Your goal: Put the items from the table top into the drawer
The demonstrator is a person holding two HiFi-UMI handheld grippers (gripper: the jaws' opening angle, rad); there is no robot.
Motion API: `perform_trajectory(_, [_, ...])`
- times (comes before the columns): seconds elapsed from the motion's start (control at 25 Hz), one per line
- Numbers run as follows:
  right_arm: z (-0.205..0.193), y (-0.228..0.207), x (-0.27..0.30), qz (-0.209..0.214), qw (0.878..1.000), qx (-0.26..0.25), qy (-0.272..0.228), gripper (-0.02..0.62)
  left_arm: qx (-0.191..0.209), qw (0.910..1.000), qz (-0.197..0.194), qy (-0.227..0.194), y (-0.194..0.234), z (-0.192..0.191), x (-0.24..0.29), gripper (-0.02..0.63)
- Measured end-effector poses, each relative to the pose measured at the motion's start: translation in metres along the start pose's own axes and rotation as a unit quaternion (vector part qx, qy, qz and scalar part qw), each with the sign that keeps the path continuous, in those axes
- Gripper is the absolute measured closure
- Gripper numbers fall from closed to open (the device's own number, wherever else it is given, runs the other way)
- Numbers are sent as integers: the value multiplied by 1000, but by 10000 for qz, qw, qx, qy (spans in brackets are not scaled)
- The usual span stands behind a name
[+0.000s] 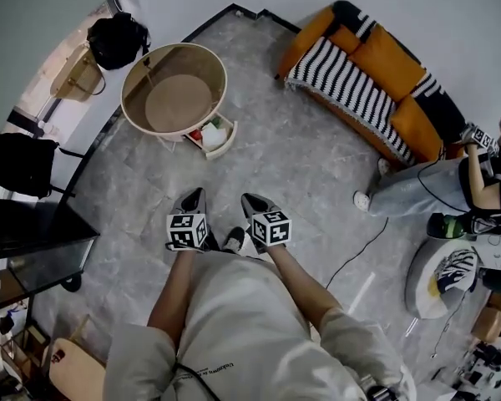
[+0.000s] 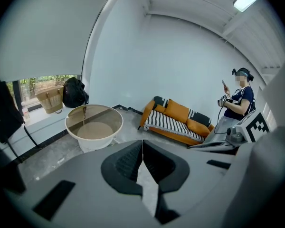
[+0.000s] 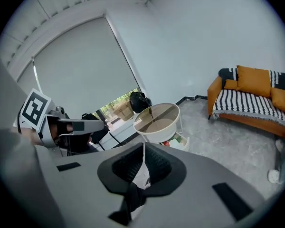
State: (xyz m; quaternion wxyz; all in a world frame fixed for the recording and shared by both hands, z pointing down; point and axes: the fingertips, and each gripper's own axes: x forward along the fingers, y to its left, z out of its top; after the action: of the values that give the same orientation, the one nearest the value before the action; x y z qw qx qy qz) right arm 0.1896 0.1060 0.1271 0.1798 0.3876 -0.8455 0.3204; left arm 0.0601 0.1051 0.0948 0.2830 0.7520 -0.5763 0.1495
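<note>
Now: left gripper (image 1: 196, 195) and right gripper (image 1: 250, 199) side by side, jaws together, empty. Round table (image 1: 175, 103) at eleven o'clock, drawer (image 1: 224, 146) open.

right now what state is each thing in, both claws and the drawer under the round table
left claw, shut, nothing in it
right claw, shut, nothing in it
drawer, pulled open, items inside
round table, upright, away from both claws

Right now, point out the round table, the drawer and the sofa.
round table (image 1: 163, 65), head view, bare top
drawer (image 1: 225, 146), head view, front wall
sofa (image 1: 384, 57), head view, orange cushion
</note>
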Motion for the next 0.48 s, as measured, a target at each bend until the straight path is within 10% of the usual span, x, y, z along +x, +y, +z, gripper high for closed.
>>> perform_trajectory(0.48, [20, 13, -7, 168, 9993, -256, -227, 554, 126, 9998, 35, 115, -11, -1, 5, 584])
